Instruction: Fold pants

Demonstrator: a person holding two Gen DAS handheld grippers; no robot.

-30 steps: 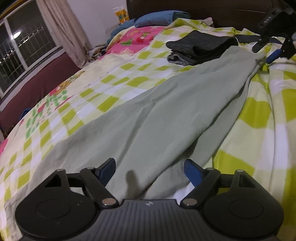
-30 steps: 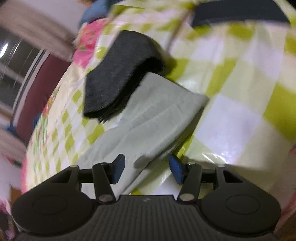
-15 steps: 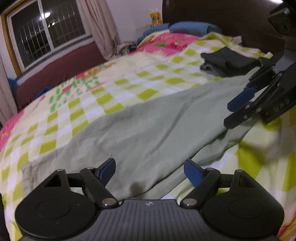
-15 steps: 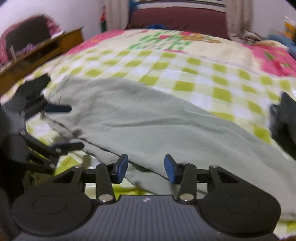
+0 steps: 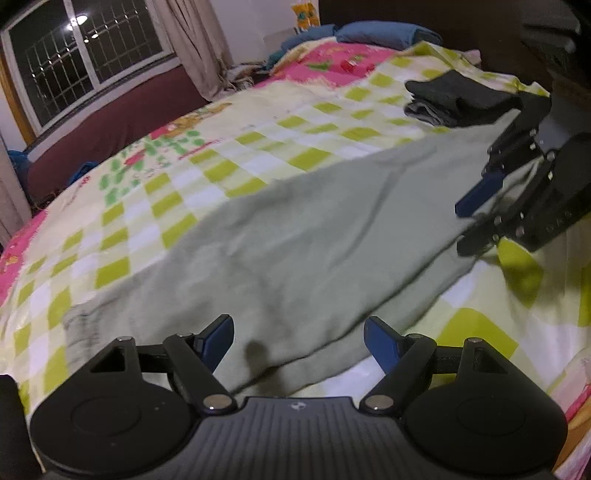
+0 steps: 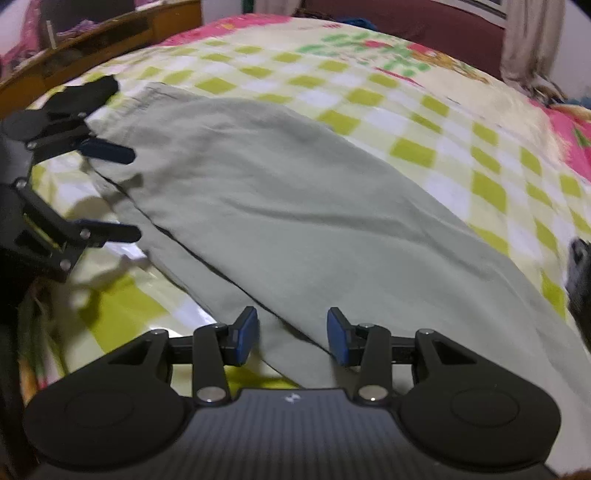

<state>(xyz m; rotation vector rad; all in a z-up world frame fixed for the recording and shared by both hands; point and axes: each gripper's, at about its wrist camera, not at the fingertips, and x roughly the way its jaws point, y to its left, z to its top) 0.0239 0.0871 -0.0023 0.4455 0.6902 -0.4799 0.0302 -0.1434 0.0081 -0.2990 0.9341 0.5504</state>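
Pale green pants (image 5: 295,243) lie stretched flat across the checked bedsheet (image 5: 236,147), folded lengthwise with one leg on the other (image 6: 295,206). My left gripper (image 5: 299,338) is open and empty, low over the near edge of the pants by the waistband end. It also shows in the right wrist view (image 6: 122,192), open beside that end. My right gripper (image 6: 291,334) is open and empty over the near edge of the pants toward the leg end. It shows in the left wrist view (image 5: 476,221) too, open at the pants' edge.
A stack of folded dark clothes (image 5: 454,98) sits on the bed beyond the leg end. Blue pillows (image 5: 373,31) lie at the head. A window (image 5: 85,59) and curtain stand on the far side. A wooden board (image 6: 92,44) borders the foot.
Both grippers swung from the leg end to face along the near edge of the pants and came lower. The pants lie the same. Both stay open.
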